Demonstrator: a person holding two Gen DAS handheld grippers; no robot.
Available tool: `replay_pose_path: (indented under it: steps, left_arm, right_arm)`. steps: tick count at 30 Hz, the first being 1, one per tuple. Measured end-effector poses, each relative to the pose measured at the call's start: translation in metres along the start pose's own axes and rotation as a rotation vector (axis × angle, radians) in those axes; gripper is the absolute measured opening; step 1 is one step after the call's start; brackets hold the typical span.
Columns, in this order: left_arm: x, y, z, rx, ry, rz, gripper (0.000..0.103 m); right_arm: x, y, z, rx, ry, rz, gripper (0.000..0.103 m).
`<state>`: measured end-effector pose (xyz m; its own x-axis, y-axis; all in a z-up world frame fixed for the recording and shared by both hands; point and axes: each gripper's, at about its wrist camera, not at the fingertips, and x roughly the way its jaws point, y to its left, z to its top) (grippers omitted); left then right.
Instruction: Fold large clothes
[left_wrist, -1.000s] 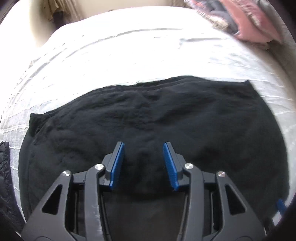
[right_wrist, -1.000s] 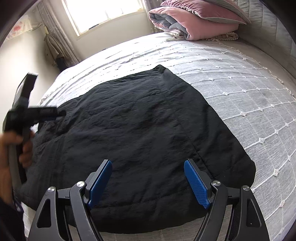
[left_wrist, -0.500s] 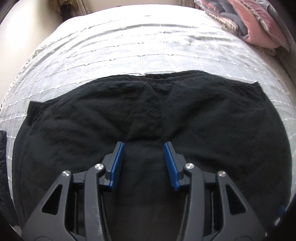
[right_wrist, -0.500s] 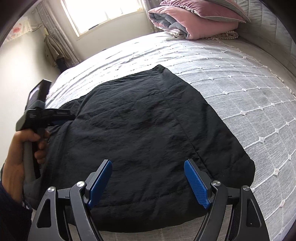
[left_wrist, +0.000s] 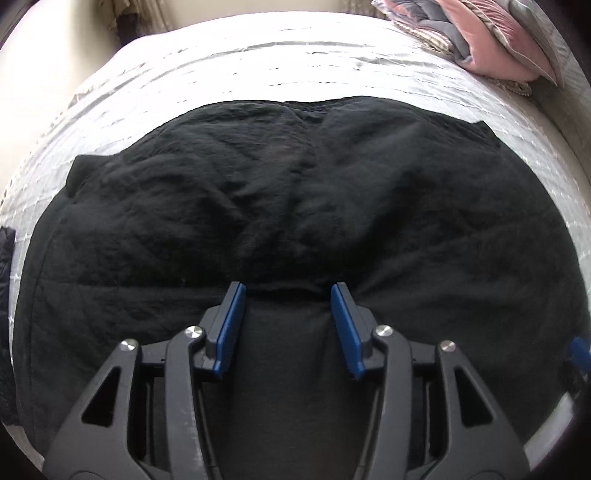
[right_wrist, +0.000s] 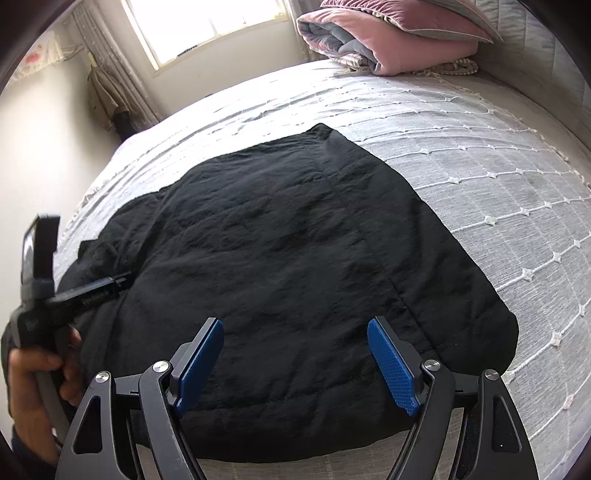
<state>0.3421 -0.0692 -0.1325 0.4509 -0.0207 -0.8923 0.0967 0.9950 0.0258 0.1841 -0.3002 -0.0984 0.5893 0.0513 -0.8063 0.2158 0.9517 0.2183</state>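
Note:
A large black garment (left_wrist: 295, 206) lies spread flat on the bed, folded into a wide slab; it also shows in the right wrist view (right_wrist: 295, 266). My left gripper (left_wrist: 288, 295) is open, its blue pads low over the garment's near middle, with a fold of cloth bunched between them. It also shows at the left of the right wrist view (right_wrist: 122, 280), held by a hand. My right gripper (right_wrist: 295, 332) is wide open and empty, hovering above the garment's near edge.
The bed has a white quilted cover (right_wrist: 498, 177). Folded pink and grey bedding (right_wrist: 388, 40) lies at the head of the bed, also in the left wrist view (left_wrist: 498, 40). A window (right_wrist: 207, 26) and curtains stand behind.
My left gripper has come lower and closer over the garment, and cloth now bunches between its pads. The right gripper has barely moved.

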Motion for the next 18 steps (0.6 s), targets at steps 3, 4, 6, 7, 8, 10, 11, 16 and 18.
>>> replay_pose_path:
  steps: [3,4,6,7,8,10,11,16,18]
  left_arm:
    - [-0.013,0.003,-0.005,-0.016,-0.007,-0.022,0.051]
    - [-0.020,0.004,-0.008,-0.016,-0.012,-0.028,0.051]
    - [-0.037,0.004,-0.020,-0.014,-0.019,-0.049,0.051]
    - [-0.043,0.005,-0.026,-0.013,-0.021,-0.063,0.051]
    - [-0.051,0.003,-0.034,-0.009,-0.023,-0.073,0.051]
    - [-0.072,-0.003,-0.050,0.014,-0.037,-0.094,0.051]
    - [-0.080,-0.005,-0.058,0.029,-0.042,-0.100,0.051]
    - [-0.074,-0.003,-0.101,0.038,0.012,-0.119,0.051]
    - [-0.055,0.002,-0.112,-0.001,-0.004,-0.129,0.052]
  right_arm:
    - [-0.001,-0.002,0.000,0.006,-0.005,0.002,0.081]
    - [-0.001,-0.002,0.000,0.010,-0.007,0.004,0.081]
    - [-0.002,-0.005,0.000,0.019,-0.009,0.004,0.081]
    - [-0.002,-0.006,0.001,0.023,-0.010,0.003,0.082]
    - [-0.002,-0.006,0.001,0.024,-0.011,0.004,0.081]
    - [-0.002,-0.006,0.001,0.024,-0.011,0.006,0.082]
    - [-0.002,-0.006,0.001,0.021,-0.011,0.007,0.081]
    - [-0.004,-0.007,0.000,0.027,-0.014,0.011,0.082]
    - [-0.003,-0.008,0.000,0.031,-0.013,0.015,0.082]
